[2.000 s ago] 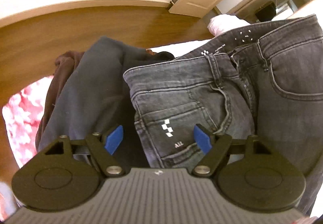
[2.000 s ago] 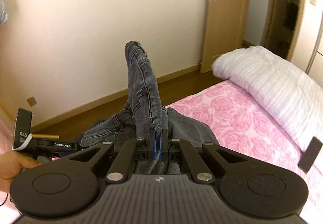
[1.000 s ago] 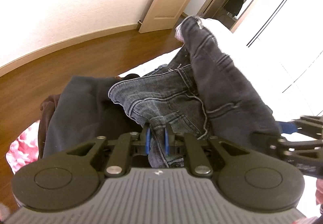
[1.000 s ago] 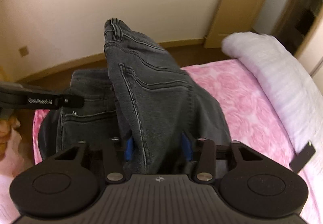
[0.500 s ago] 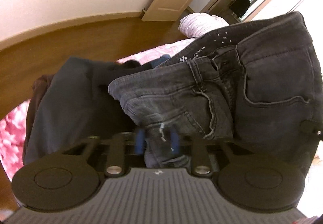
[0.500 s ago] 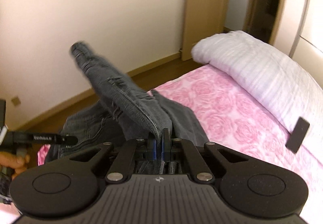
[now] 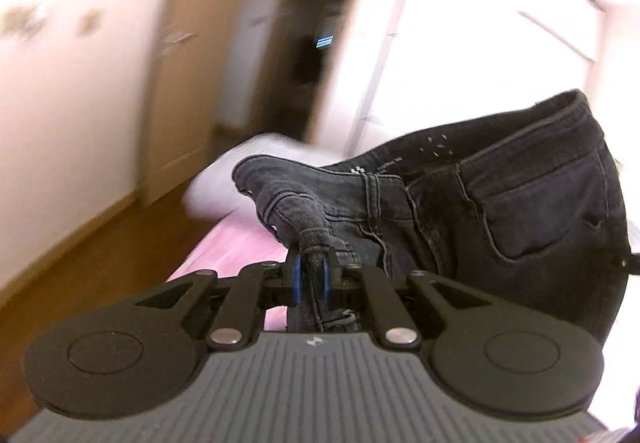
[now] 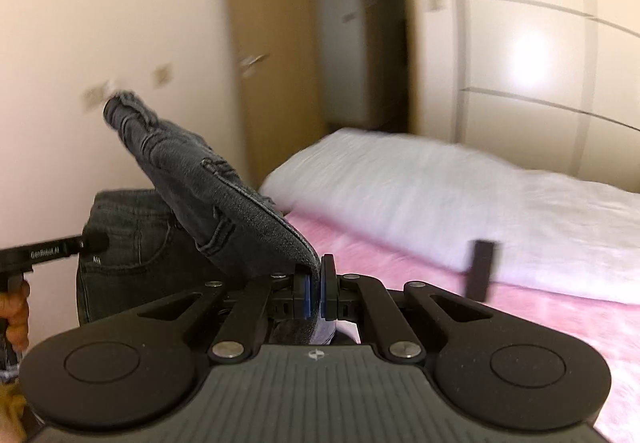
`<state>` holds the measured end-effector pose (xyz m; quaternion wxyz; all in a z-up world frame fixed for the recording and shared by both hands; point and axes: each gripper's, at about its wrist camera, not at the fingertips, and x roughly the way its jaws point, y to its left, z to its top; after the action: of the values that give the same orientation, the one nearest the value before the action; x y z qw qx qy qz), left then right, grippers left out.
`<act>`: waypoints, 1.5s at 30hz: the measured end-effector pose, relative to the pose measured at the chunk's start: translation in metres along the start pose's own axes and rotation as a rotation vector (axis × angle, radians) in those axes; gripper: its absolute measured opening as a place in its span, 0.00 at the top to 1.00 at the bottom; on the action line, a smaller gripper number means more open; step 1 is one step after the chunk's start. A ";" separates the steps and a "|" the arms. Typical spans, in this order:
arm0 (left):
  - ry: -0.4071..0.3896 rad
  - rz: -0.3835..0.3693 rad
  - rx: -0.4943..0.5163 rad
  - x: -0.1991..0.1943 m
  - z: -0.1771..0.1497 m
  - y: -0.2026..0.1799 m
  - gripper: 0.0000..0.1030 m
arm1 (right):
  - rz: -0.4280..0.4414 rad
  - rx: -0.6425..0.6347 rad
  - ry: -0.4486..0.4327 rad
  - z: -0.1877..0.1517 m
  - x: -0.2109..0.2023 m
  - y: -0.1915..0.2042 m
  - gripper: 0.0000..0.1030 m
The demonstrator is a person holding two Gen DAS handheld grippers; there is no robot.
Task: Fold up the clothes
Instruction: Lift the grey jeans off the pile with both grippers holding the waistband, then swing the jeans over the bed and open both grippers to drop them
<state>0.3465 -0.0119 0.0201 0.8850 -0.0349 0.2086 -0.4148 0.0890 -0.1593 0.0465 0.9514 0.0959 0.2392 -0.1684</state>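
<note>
Left wrist view: one pair of dark grey jeans [image 7: 500, 203] hanging mid-frame, left gripper [image 7: 311, 277] clamping waistband; right gripper [image 8: 314, 293] pinching denim.

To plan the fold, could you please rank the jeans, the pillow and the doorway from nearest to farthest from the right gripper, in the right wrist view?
1. jeans: clamped in the right gripper.
2. pillow: ahead, right, on the bed.
3. doorway: beyond, in the far wall.
</note>
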 end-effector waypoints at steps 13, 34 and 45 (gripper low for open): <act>-0.040 -0.576 0.489 0.075 0.018 -0.387 0.93 | -0.413 0.472 -0.240 -0.094 -0.281 -0.216 0.98; 0.434 -0.927 0.995 0.222 -0.318 -0.885 0.93 | -0.691 1.300 -0.160 -0.390 -0.385 -0.522 0.96; 0.697 -0.832 0.908 0.305 -0.408 -0.894 0.64 | -0.830 1.240 -0.061 -0.444 -0.341 -0.597 0.69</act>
<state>-0.2858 -0.7793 -0.2453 0.4619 0.3954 0.2555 -0.7517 -0.6005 -0.5007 -0.2333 0.5872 0.5122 0.0903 -0.6203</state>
